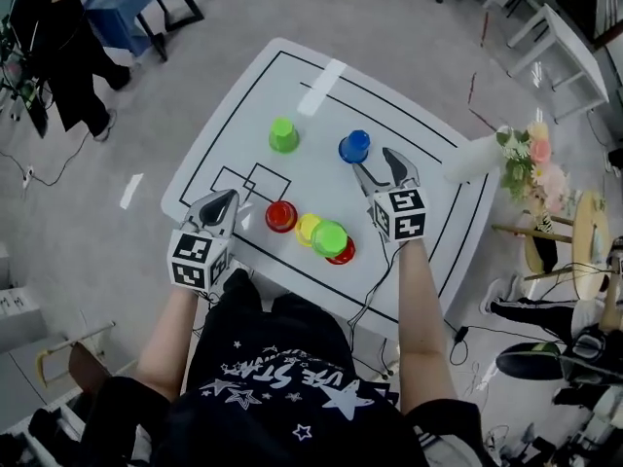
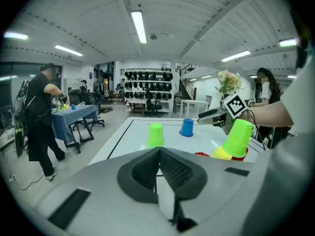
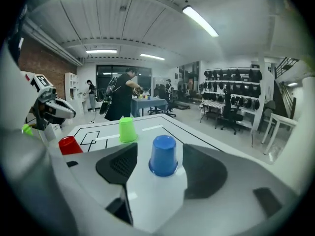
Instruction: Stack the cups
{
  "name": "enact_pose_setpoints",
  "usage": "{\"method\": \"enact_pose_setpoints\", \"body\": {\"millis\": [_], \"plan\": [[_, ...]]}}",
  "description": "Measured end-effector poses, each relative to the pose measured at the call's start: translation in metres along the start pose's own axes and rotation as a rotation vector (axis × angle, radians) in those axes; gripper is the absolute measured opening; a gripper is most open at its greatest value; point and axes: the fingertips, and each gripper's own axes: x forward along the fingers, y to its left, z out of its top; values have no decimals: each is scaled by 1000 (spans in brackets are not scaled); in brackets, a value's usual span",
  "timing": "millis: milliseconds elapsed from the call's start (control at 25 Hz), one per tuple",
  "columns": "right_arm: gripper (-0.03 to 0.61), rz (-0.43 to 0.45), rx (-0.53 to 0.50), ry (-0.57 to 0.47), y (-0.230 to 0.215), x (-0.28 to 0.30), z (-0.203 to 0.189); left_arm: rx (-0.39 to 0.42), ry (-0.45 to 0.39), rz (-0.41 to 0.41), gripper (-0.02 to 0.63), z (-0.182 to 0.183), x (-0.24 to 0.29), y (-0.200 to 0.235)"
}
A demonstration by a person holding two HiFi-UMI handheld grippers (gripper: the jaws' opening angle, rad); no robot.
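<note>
The right claw point(image 1: 373, 161) is held wide apart, with the small blue plastic cup point(image 3: 163, 154) standing upside down between its jaws; neither jaw touches it. The cube point(image 1: 401, 212) on this claw carries black-and-white square markers, and the forearm behind it reaches straight out from the near edge of the white table point(image 1: 243, 95). The left claw point(image 2: 158, 156) is closed, jaw against jaw, gripping nothing, and hangs low at the near left edge. Its own marker cube point(image 1: 198, 258) sits at the wrist. Between the claws, along the near edge, stand a red cup point(image 1: 281, 216), a yellow cup point(image 1: 306, 228), and a green cup point(image 1: 330, 237) tilted on a second red cup point(image 1: 346, 253). A lone green cup point(image 1: 283, 135) stands toward the far edge. The person's black shirt point(image 1: 282, 377) has white stars and lettering I cannot read whole.
</note>
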Motion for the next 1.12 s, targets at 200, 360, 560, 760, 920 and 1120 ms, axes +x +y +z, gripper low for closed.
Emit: {"method": "enact_pose_setpoints", "body": {"millis": [200,360,560,760,920,1120], "plan": [[299,32,-31,24,-2,41,-6,-19,19,38,11,-7,-6,10],[295,22,-53,27,-8,59,-11,-23,27,46,11,-10,-6,14],[240,19,-72,42,-6,64,-10,-27,39,38,11,-11,-6,18],[236,-17,-55,12,-5,43,11,-16,15,-7,11,-5,-3,22],[235,-72,-50,-34,-4,7,44,7,-4,-90,11,3,8,24],[235,-144,-34,-71,10,-37,77,55,-24,-203,11,15,15,26]]}}
